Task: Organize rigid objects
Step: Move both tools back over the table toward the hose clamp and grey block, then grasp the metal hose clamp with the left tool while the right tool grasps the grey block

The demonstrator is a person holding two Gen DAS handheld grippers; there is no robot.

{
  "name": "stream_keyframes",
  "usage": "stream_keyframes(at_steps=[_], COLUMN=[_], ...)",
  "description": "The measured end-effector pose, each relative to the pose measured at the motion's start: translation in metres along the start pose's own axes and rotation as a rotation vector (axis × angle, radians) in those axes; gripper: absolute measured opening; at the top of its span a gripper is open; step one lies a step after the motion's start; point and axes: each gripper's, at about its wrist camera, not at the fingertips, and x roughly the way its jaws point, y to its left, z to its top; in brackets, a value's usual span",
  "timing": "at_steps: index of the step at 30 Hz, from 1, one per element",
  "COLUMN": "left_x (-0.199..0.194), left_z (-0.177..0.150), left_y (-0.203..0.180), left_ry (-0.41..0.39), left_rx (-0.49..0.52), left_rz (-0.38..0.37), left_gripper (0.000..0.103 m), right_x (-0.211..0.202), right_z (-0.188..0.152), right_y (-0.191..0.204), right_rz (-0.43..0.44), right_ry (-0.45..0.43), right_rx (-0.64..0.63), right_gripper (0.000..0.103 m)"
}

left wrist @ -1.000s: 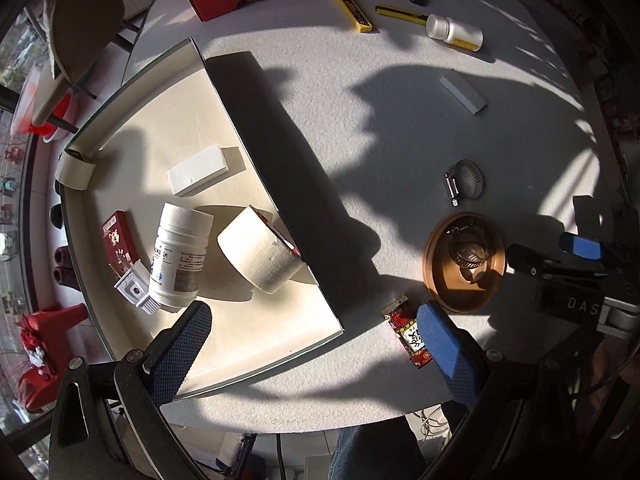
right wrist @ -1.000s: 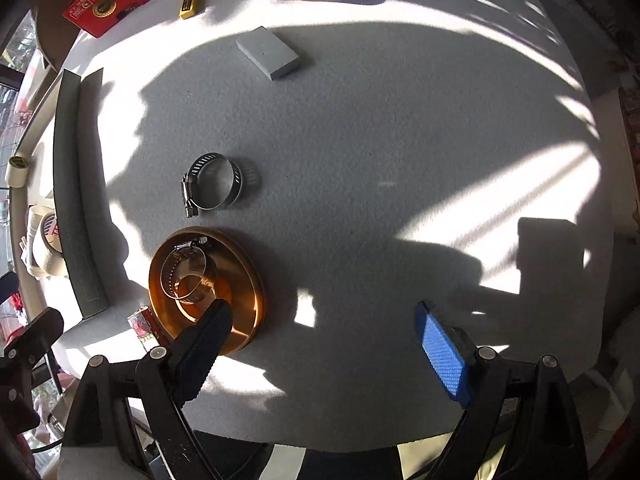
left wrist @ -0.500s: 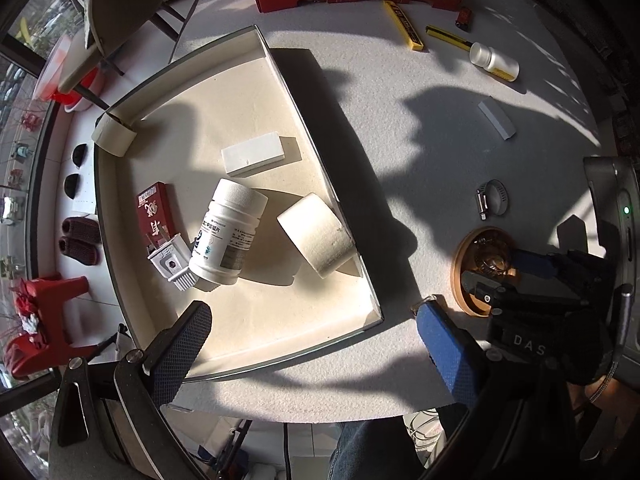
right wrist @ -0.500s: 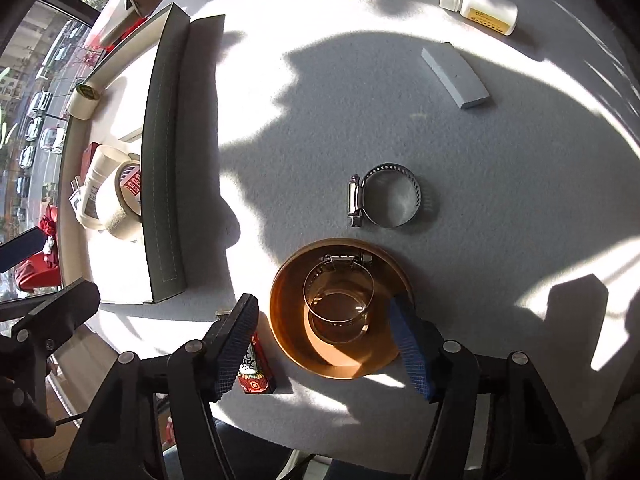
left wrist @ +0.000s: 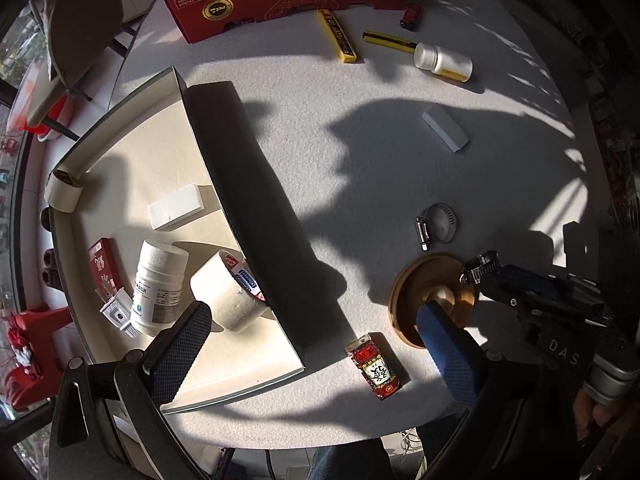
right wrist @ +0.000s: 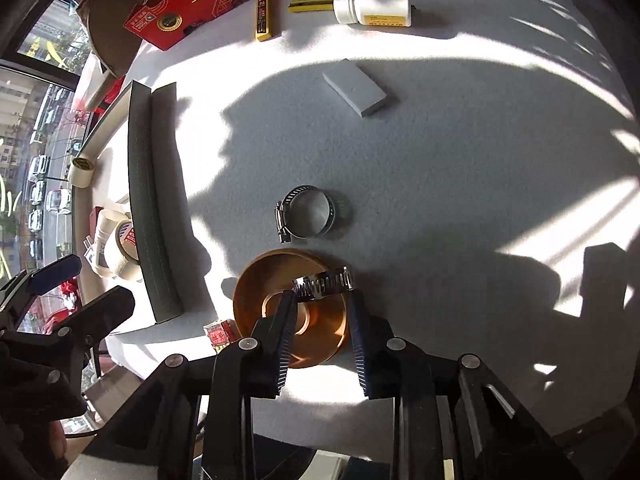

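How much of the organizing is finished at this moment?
Done: two tape rolls, a bottle and small boxes lie in the tray. In hand: right tongs grip a hose clamp over the wooden dish. Left: second clamp, white bottle, grey block.

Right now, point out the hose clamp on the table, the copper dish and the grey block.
hose clamp (right wrist: 308,211), right wrist view, inside of its band
copper dish (right wrist: 256,288), right wrist view, left inner wall
grey block (right wrist: 354,87), right wrist view, top face
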Motion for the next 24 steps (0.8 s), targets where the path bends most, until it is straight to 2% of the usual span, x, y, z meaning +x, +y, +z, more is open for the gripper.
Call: stream_keyframes(at_steps=[5, 8, 10, 15, 17, 18, 20, 24], left_x=[0.032, 0.049, 0.060, 0.076, 0.071, 0.069, 0.067, 0.061], left_z=[0.026, 0.039, 0.044, 0.053, 0.060, 0.064, 0.070, 0.068], left_y=[-0.052, -0.073, -0.082, -0.085, -0.072, -0.065, -0.053, -0.052], left_ry=[0.032, 0.046, 0.058, 0.042, 0.011, 0.005, 0.008, 0.019], left_rx=[0.073, 0.080, 0.090, 0.147, 0.119, 0.105, 0.061, -0.012], left_rz=[-0.001, 0.000, 0.025, 0.154, 0.160, 0.168, 0.168, 0.156], left_gripper=[0.103, 0.103, 0.103, 0.103, 0.103, 0.103, 0.103, 0.103], right_x=[-0.006, -0.022, -0.020, -0.020, -0.021, -0.021, -0.023, -0.026], right_z=[-0.005, -0.004, -0.005, -0.009, -0.007, -0.003, 0.008, 0.046], right_y=[-0.031, -0.077, -0.081, -0.094, -0.095, -0.094, -0.090, -0.076], right_rz=[-0.038, -0.043, -0.045, -0.040, -0.046, -0.048, -0.060, -0.068], right_ry=[-0.003, 0.013, 0.033, 0.048, 0.044, 0.037, 0.014, -0.033], right_rx=[0.058, 0.087, 0.090, 0.102, 0.092, 0.081, 0.064, -0.003], right_gripper=[0.028, 0.028, 0.029, 0.029, 0.029, 0.032, 0.066, 0.069])
